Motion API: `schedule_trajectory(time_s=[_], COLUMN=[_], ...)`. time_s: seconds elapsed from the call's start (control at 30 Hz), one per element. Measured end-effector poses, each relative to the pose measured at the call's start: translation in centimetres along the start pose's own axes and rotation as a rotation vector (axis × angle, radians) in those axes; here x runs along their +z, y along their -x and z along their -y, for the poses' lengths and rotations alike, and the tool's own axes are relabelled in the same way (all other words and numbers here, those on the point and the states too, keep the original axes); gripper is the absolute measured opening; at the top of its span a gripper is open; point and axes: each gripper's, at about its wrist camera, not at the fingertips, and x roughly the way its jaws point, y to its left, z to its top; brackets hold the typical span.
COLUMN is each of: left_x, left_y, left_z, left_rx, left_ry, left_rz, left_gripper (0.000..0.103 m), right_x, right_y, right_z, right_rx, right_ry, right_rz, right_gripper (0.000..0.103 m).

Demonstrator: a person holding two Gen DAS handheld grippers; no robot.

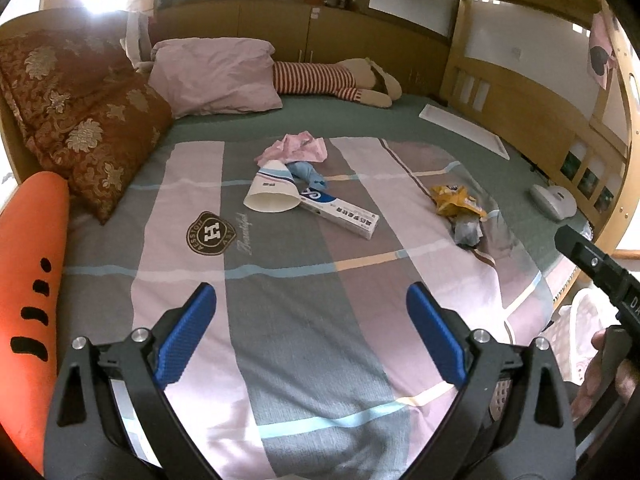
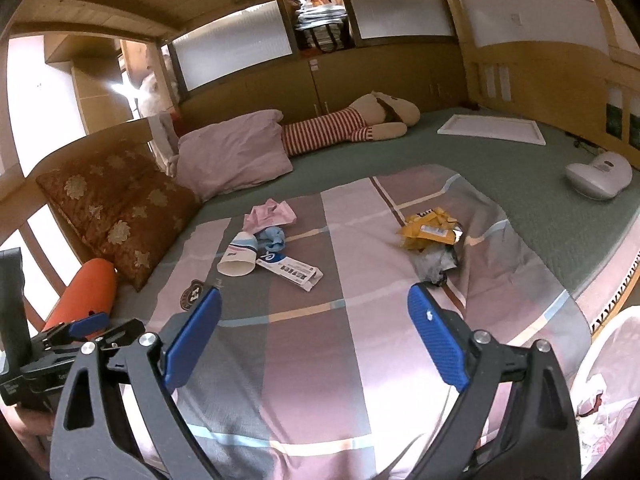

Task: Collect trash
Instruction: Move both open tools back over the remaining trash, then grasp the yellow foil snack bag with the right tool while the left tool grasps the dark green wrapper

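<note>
On the quilt (image 1: 280, 320), the paper cup (image 1: 271, 194) lay at center; toothpaste box (image 1: 340, 210) touching at four o'clock, snack wrapper (image 1: 454, 200) well apart at three.

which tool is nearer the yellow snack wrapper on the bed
Right, though not by much. The right tool hangs open above the quilt with the yellow snack wrapper ahead, slightly to its right. The left tool is also open, farther to the left, the wrapper well off to its right.
</note>
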Motion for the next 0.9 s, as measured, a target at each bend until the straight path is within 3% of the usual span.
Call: schedule_trajectory(time_s=[0.33, 0.5, 0.63, 0.77, 0.9], left_x=[-0.3, 0.4, 1.5, 1.3, 0.8], left_y=[-0.8, -2.7, -3.6, -4.6, -4.7], left_z=[0.6, 1.8, 3.5, 4.1, 4.5], left_rx=[-0.030, -0.103, -0.122, -0.147, -0.161], left_ry=[-0.013, -0.003, -0.027, 0.001, -0.003], left_rz=[-0.028, -0.077, -0.067, -0.090, -0.102], left_gripper=[0.096, 0.096, 0.096, 0.095, 0.095], right_x=[0.5, 2.1, 3.7, 4.7, 4.7], right_y=[1.0, -0.3, -5.3, -13.0, -19.2], right_z=[2.3, 5.1, 7.1, 9.6, 11.5], right_rx=[-0.015, -0.057, -0.124, -0.176, -0.248], right_ry=[-0.077, -0.144, -0.104, -0.063, -0.056], right_rz=[0.044, 0.054, -0.055, -0.209, -0.305], right_gripper=[0.092, 0.092, 0.092, 0.091, 0.083])
